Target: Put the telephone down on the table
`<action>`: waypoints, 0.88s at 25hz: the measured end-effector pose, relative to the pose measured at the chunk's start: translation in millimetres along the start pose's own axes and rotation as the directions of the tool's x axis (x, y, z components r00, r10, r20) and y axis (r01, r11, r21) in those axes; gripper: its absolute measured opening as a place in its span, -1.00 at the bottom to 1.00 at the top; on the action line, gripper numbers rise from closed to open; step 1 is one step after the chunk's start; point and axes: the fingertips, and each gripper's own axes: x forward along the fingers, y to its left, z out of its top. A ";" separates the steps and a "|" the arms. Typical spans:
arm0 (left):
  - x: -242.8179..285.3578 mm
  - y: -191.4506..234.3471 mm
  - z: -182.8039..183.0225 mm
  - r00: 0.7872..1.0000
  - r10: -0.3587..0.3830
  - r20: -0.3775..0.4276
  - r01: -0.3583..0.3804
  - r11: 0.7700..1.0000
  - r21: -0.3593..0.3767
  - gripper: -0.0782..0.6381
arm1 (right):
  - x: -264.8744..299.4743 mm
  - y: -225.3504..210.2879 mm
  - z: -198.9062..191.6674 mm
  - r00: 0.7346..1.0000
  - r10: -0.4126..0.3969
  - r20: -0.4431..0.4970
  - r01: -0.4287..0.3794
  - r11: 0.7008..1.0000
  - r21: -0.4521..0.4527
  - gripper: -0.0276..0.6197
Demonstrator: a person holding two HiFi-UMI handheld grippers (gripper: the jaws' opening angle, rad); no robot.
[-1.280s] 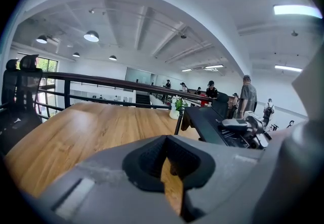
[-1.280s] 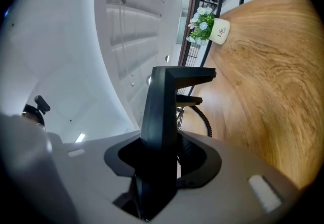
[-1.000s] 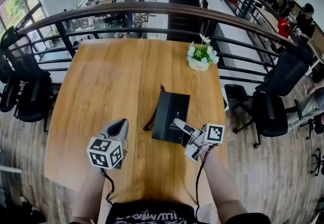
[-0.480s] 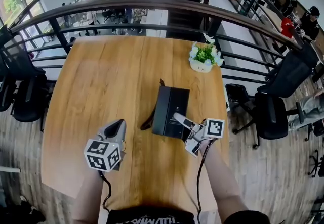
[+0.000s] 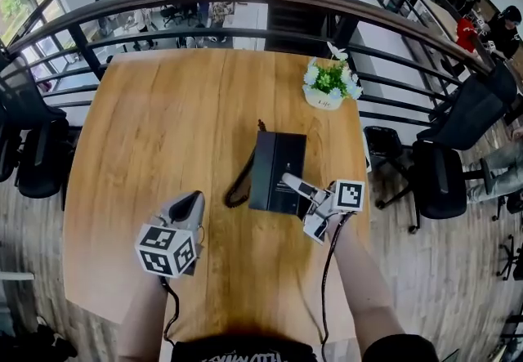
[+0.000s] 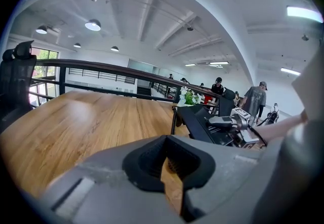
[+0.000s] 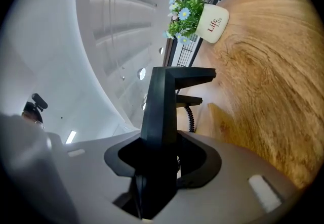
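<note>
Right gripper (image 5: 291, 184): jaws clamped on the near edge of the black telephone (image 5: 274, 163). The telephone extends ahead of these jaws over the wooden table (image 5: 163, 123). Its coiled cord (image 5: 239, 189) hangs on the side toward the left gripper (image 5: 189, 203). Left gripper: jaws together, empty, well apart from the telephone.

Desk (image 5: 163, 131): the wood-grained top with rounded corners that I am working over.
Pot (image 5: 321, 100): white, with flowers, standing upright near the desk's far right corner.
Phone (image 5: 278, 171): black, right of centre, well apart from the pot. I can't tell whether it rests on the wood.
Cord (image 5: 239, 189): black, looping onto the desk just left of the phone.
</note>
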 end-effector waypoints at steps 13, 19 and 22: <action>7.5 0.3 -15.1 1.000 -0.005 -0.030 0.005 1.000 -0.020 -0.78 | 4.9 -14.3 -1.1 0.999 -0.040 -0.029 0.036 0.992 -0.125 -0.39; 7.7 -7.4 -17.5 0.999 -0.012 -0.030 0.011 1.000 -0.023 -0.78 | 4.6 -10.7 0.7 0.999 -0.045 -0.011 0.043 0.987 -0.157 -0.39; 2.9 -3.8 -15.7 1.000 -0.007 -0.030 0.006 1.000 -0.024 -0.78 | 9.6 -4.3 0.6 0.999 -0.053 0.005 0.053 0.984 -0.172 -0.40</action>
